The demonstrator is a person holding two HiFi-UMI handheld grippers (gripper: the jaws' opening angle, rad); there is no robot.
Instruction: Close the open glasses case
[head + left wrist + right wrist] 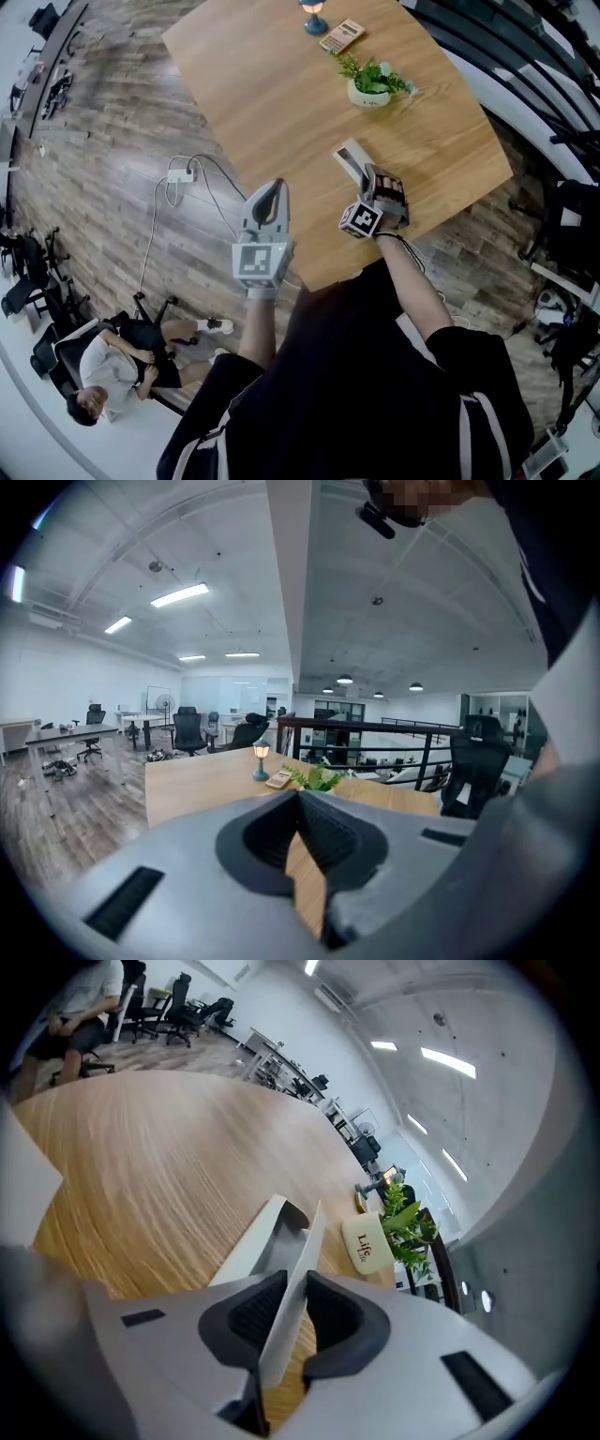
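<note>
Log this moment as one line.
right gripper: shut on lid | case: open, on table | left gripper: shut, empty

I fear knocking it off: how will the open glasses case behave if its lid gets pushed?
The glasses case looks like thin stiff board, so probably light and apt to slide on the smooth table. Its lid, thin between the jaws of the right gripper, likely swings at its fold rather than bending.

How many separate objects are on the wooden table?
4: a small lamp at the far edge, a calculator beside it, a potted plant nearer, and the open glasses case near the front edge, in the right tongs. Others may sit off-frame.
</note>
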